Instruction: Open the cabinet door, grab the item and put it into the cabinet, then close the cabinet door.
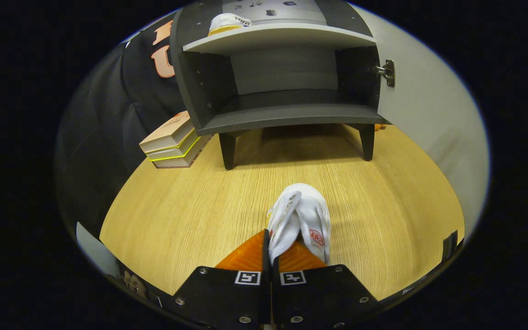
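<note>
**Shoe pinched in the fingers, open cabinet straight ahead**

Table [177, 215] first: we see a broad pale wood top that carries everything else. On it, well beyond the fingers, stands the dark grey cabinet [287, 117] on short legs. Its door [429, 105] is swung wide to the right on a metal hinge [387, 72], so we judge the opening step done. The lower compartment lies bare and faces us squarely. On the shelf above it sits a second white shoe [227, 22]. A stack of books [172, 144] rests on the table just beside the cabinet's left wall.

Nearer to us is the task's item, a small white shoe [301, 215]. It sits between the orange fingers of our hand-held gripper [271, 261], which are pressed together on its near end. Its long axis runs forward along the fingers, with the far end pointing at the cabinet. We cannot tell whether it has left the table or rests on it.

The coming move turns on that line: the shoe, the fingers and the lower compartment stand almost in a row. We judge a lift over the compartment's front edge and a straight push forward would serve, with little turning.
</note>
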Motion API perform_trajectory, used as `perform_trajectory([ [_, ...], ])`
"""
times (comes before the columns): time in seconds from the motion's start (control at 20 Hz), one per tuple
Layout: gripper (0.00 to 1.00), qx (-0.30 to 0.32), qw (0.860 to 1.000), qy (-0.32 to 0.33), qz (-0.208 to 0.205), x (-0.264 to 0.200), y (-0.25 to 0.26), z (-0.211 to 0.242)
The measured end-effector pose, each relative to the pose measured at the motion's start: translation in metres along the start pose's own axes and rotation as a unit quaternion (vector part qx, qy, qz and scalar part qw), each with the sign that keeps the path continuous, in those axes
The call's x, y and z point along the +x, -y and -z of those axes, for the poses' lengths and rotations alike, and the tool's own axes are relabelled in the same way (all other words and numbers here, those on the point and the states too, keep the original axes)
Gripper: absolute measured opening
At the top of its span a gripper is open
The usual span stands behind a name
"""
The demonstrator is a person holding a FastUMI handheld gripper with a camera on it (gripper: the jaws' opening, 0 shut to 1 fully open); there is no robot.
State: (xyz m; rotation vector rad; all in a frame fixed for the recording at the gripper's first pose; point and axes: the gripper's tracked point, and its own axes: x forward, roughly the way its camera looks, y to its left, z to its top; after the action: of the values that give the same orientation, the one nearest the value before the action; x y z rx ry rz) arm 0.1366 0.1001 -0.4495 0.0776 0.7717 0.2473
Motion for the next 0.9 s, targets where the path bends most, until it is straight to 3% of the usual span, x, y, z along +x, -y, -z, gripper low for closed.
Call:
perform_trajectory([
  [0.6,0.01,-0.037,0.998,0.056,0.008,-0.095,-0.007,-0.068],
  [0.9,0.01,-0.05,0.992,0.119,-0.007,-0.144,-0.018,-0.133],
])
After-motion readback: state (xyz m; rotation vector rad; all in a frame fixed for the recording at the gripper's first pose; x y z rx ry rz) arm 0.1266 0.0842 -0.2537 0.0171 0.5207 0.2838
